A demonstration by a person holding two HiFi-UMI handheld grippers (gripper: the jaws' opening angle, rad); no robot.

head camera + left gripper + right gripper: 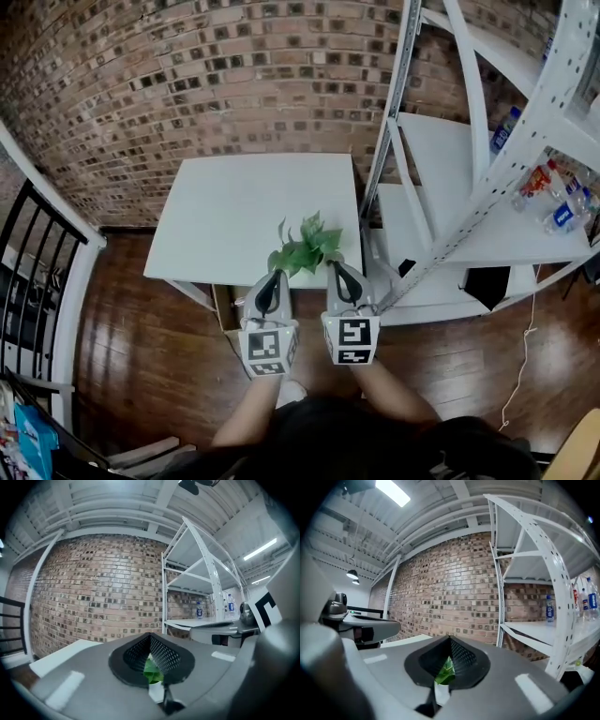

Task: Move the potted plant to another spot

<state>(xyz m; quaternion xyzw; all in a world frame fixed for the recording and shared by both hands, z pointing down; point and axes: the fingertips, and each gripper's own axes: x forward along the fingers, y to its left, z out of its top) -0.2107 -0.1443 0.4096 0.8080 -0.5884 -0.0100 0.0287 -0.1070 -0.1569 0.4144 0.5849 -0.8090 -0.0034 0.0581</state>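
Note:
The potted plant [305, 247] shows as a bunch of green leaves at the front edge of the white table [234, 211]; its pot is hidden under the grippers. My left gripper [275, 274] and right gripper [335, 267] lie side by side, pointing at the plant from the near side, tips at its leaves. Both have their jaws met, with nothing visibly pinched. In the left gripper view, my left gripper [150, 634] has a leaf [151, 671] and something white showing through the slot behind its tips. The right gripper view gives the same picture of my right gripper [450, 638] and a leaf [445, 672].
A white metal shelving rack [450, 187] stands right of the table, with several drink bottles [553, 202] on a shelf. A brick wall [187, 84] runs behind. A dark railing [37, 272] is at the left over a wooden floor [141, 356].

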